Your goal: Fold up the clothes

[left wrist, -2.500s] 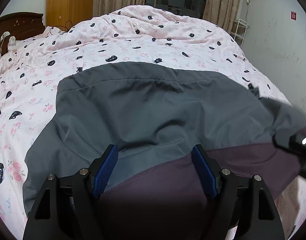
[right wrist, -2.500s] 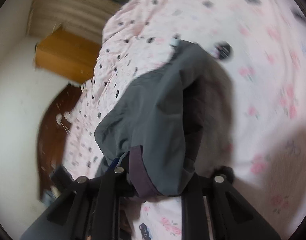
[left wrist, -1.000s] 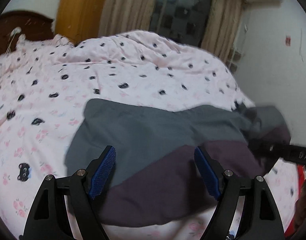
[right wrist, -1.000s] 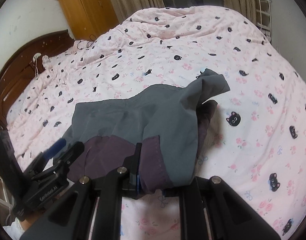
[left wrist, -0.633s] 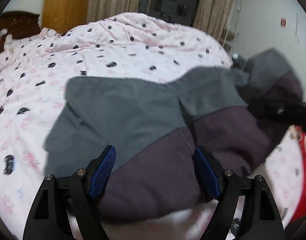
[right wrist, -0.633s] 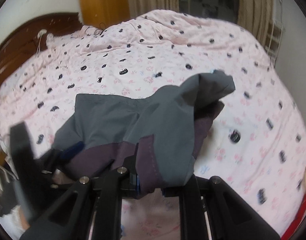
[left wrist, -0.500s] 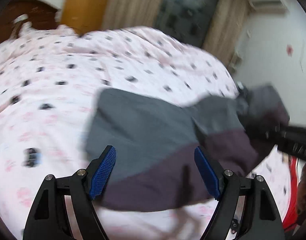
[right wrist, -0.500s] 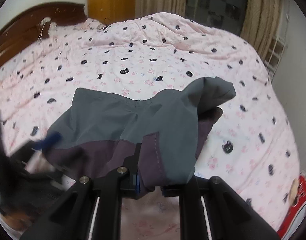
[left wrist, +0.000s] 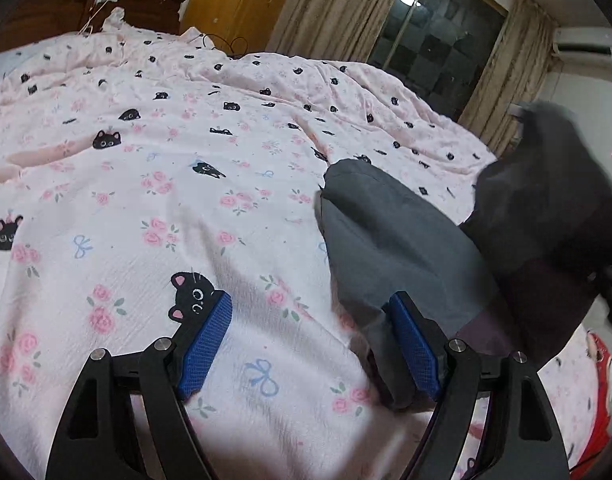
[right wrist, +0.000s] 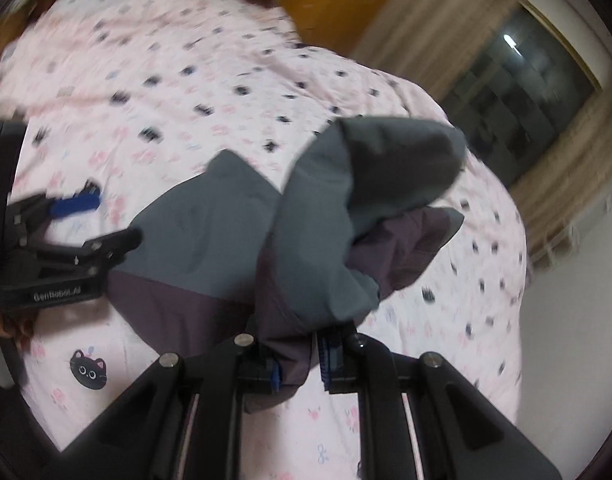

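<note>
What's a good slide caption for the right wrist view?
Right tongs clamp the purple hem of a grey garment above the pink bedspread.

"GenRobot.AI" in white letters on left tool [right wrist: 72, 236] body, right wrist view. No other readable text.

Open pink bedspread [left wrist: 154, 216] is offered left of the grey-and-purple garment [left wrist: 390, 240]; the right side is blocked by its raised fold [right wrist: 346, 208].
</note>
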`<state>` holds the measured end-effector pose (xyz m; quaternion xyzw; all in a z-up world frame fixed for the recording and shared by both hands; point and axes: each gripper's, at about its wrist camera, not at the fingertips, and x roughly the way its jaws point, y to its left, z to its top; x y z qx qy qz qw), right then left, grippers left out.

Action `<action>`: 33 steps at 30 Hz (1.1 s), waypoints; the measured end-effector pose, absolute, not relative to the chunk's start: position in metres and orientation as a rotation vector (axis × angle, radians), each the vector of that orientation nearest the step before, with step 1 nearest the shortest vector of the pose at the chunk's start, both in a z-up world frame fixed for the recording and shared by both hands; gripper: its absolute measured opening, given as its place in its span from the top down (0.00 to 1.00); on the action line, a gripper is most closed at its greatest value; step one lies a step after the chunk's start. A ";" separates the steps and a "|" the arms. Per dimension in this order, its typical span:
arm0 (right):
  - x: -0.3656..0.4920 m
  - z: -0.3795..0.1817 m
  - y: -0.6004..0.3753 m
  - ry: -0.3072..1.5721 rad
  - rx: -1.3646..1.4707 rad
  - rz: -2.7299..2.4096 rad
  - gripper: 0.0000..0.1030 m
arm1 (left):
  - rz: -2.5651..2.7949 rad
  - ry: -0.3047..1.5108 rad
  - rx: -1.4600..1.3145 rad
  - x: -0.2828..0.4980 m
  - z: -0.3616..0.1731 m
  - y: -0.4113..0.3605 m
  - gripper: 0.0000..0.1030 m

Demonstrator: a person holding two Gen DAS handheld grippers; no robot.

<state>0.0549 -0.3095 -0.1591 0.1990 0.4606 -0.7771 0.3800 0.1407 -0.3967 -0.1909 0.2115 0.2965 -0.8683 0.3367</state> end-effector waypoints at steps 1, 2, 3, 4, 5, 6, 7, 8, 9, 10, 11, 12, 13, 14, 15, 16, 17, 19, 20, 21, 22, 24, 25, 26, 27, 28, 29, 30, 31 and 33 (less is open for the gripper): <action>0.061 -0.164 -0.315 1.214 0.486 -1.960 0.85 | -2.266 0.780 0.543 0.143 -0.192 -0.396 0.25; 0.066 -0.170 -0.321 1.249 0.467 -1.930 0.86 | -2.268 0.787 0.535 0.145 -0.192 -0.395 0.25; 0.071 -0.175 -0.325 1.277 0.454 -1.902 0.86 | -2.267 0.792 0.527 0.146 -0.192 -0.396 0.25; 0.074 -0.180 -0.329 1.298 0.447 -1.876 0.86 | -2.260 0.798 0.513 0.148 -0.191 -0.396 0.25; 0.078 -0.186 -0.333 1.318 0.440 -1.849 0.85 | -2.252 0.804 0.497 0.151 -0.191 -0.396 0.25; 0.080 -0.190 -0.335 1.332 0.434 -1.827 0.85 | -2.237 0.812 0.481 0.154 -0.190 -0.397 0.25; 0.082 -0.194 -0.336 1.347 0.426 -1.803 0.85 | -2.215 0.815 0.460 0.159 -0.188 -0.397 0.25; 0.084 -0.200 -0.338 1.365 0.418 -1.779 0.85 | -2.192 0.817 0.439 0.163 -0.186 -0.398 0.25; 0.087 -0.204 -0.339 1.382 0.405 -1.761 0.85 | -2.169 0.818 0.418 0.168 -0.184 -0.398 0.25; 0.090 -0.209 -0.340 1.403 0.387 -1.740 0.85 | -2.137 0.807 0.397 0.174 -0.180 -0.400 0.25; 0.093 -0.215 -0.341 1.425 0.366 -1.718 0.84 | -2.117 0.805 0.380 0.179 -0.177 -0.402 0.25; 0.095 -0.220 -0.342 1.440 0.351 -1.699 0.84 | -2.109 0.820 0.358 0.186 -0.172 -0.406 0.25; 0.096 -0.224 -0.343 1.449 0.340 -1.683 0.83 | -2.114 0.836 0.334 0.192 -0.166 -0.411 0.26; 0.097 -0.227 -0.343 1.456 0.328 -1.667 0.83 | -2.119 0.851 0.310 0.197 -0.160 -0.416 0.25; 0.099 -0.231 -0.344 1.465 0.315 -1.654 0.83 | -2.141 0.854 0.299 0.199 -0.152 -0.422 0.25; 0.101 -0.235 -0.345 1.480 0.291 -1.640 0.83 | -2.179 0.855 0.311 0.197 -0.144 -0.429 0.25; 0.103 -0.240 -0.346 1.496 0.264 -1.627 0.83 | -2.224 0.848 0.357 0.186 -0.137 -0.434 0.25; 0.107 -0.247 -0.347 1.516 0.223 -1.610 0.79 | -2.312 0.828 0.463 0.161 -0.123 -0.445 0.26; 0.109 -0.250 -0.346 1.518 0.207 -1.605 0.78 | -2.356 0.816 0.516 0.148 -0.116 -0.450 0.26; 0.109 -0.252 -0.346 1.515 0.198 -1.604 0.78 | -2.398 0.804 0.571 0.135 -0.109 -0.455 0.25; 0.109 -0.253 -0.345 1.507 0.194 -1.607 0.78 | -2.439 0.791 0.626 0.123 -0.102 -0.460 0.26; 0.108 -0.254 -0.343 1.490 0.190 -1.612 0.78 | -2.499 0.741 0.739 0.099 -0.094 -0.464 0.26; 0.108 -0.253 -0.343 1.481 0.191 -1.615 0.78 | -2.516 0.707 0.806 0.085 -0.095 -0.462 0.25; 0.107 -0.253 -0.343 1.473 0.191 -1.618 0.78 | -2.531 0.672 0.875 0.070 -0.098 -0.460 0.25; 0.107 -0.253 -0.343 1.466 0.187 -1.620 0.78 | -2.521 0.652 0.952 0.055 -0.104 -0.459 0.25; 0.109 -0.253 -0.342 1.464 0.182 -1.620 0.78 | -2.489 0.633 1.008 0.046 -0.112 -0.458 0.26; 0.110 -0.253 -0.342 1.461 0.175 -1.620 0.77 | -2.455 0.614 1.058 0.038 -0.121 -0.456 0.26; 0.111 -0.253 -0.341 1.459 0.164 -1.618 0.77 | -2.415 0.596 1.097 0.033 -0.129 -0.458 0.25; 0.112 -0.254 -0.340 1.460 0.149 -1.616 0.77 | -2.375 0.587 1.134 0.030 -0.140 -0.461 0.25; 0.115 -0.257 -0.338 1.467 0.123 -1.612 0.77 | -2.305 0.598 1.189 0.029 -0.163 -0.468 0.20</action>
